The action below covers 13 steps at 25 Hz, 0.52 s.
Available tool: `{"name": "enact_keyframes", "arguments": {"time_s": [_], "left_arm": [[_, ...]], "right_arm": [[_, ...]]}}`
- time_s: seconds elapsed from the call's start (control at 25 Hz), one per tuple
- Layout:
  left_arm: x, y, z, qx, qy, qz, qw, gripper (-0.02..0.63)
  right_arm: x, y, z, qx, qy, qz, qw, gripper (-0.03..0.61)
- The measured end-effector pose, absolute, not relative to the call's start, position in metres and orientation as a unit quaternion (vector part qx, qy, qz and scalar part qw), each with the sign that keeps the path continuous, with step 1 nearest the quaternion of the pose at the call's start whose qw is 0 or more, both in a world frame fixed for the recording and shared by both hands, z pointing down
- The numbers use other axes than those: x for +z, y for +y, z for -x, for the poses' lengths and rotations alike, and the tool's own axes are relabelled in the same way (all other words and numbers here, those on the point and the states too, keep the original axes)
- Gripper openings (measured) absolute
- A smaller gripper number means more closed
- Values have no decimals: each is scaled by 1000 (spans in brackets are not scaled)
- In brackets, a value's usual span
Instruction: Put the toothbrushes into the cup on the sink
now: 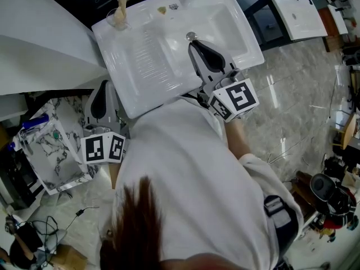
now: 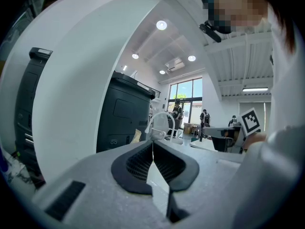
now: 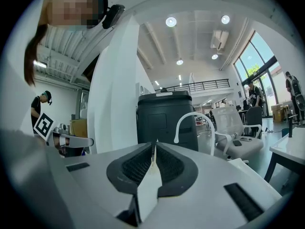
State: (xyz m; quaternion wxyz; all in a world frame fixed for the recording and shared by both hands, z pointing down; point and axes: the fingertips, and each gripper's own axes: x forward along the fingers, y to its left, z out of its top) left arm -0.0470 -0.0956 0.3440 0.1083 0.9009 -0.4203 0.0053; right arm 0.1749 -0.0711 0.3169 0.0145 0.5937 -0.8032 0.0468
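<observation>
Both grippers are shut and hold nothing. The right gripper (image 1: 193, 43) reaches over the white sink (image 1: 147, 58), its closed tips just beside the drain (image 1: 191, 36); in the right gripper view (image 3: 153, 150) its black pads meet at the tip with nothing between them, and the faucet (image 3: 192, 123) curves up beyond. The left gripper (image 1: 103, 89) hangs left of the sink, by its near left corner, apart from the basin; in the left gripper view (image 2: 152, 145) its pads also meet, empty, pointing toward the faucet (image 2: 161, 122). A clear cup (image 1: 117, 18) stands on the sink's far left corner, well apart from both grippers, with a tan piece (image 1: 121, 4) sticking out of it, too small to make out
</observation>
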Motion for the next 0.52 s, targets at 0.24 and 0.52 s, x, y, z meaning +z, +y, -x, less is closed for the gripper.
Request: {"name": "enact_keyframes", "arguments": {"time_s": [0.24,0.52], "left_arm": [[344,-95,45,6,-417,-902,108,15],[346,-98,43,8,-414,-904,109,15]], "right_arm": [[318,-69,-179,44,-801,-597,20,35],[324,-70,-182,51,-796,-603,21,35]]}}
